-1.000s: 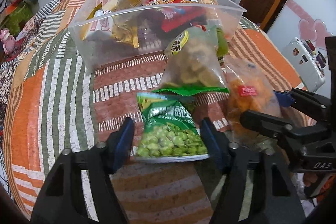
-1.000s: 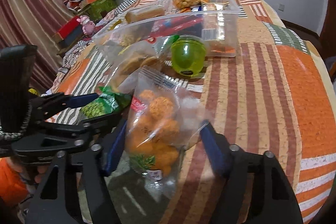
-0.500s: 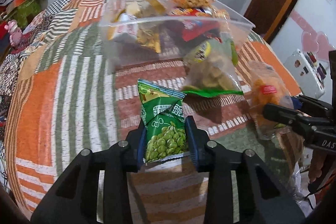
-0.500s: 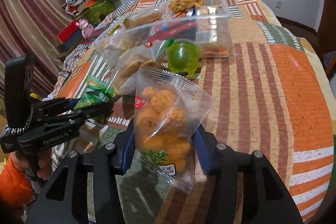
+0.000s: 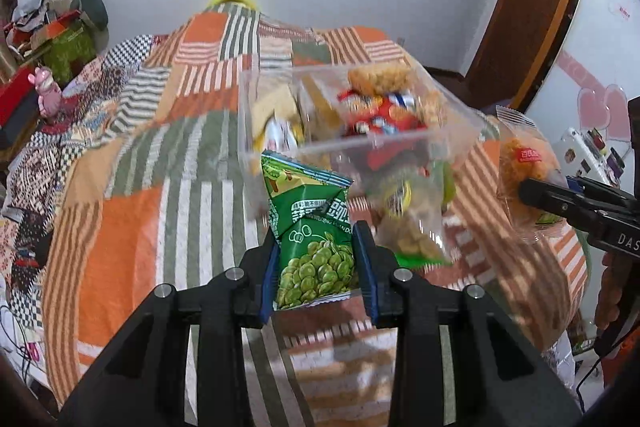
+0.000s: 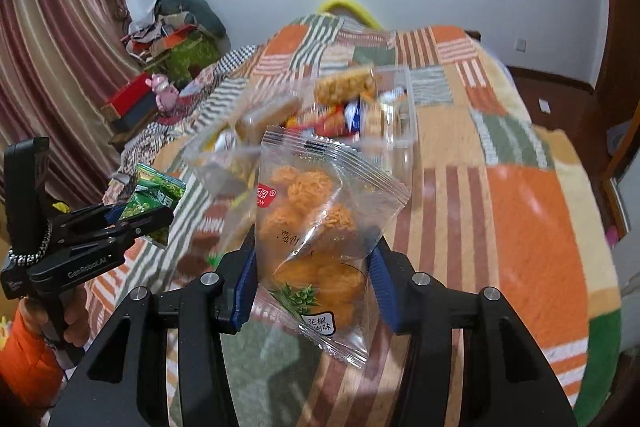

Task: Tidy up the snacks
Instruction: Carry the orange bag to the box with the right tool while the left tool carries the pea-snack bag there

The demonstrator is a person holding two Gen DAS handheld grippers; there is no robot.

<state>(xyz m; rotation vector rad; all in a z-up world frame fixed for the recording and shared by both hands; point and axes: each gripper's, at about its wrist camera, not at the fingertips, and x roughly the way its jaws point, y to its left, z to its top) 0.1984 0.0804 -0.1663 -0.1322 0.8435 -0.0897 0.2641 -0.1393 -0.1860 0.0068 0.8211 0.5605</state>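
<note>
My left gripper (image 5: 316, 259) has its fingers clamped on the green pea packet (image 5: 312, 227), held above the bed's quilt (image 5: 132, 211). My right gripper (image 6: 312, 267) pinches the clear bag of orange puffs (image 6: 316, 219). The transfer step is in hand: next, I judge, both must travel to the far clear bin (image 5: 400, 143) and release over its open top.

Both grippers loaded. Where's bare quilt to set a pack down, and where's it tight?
Free: quilt left of the clear bin, and the orange patch right of it in the right wrist view. Crowded: the bin itself, and in front of it, where a clear cracker bag lies.
</note>
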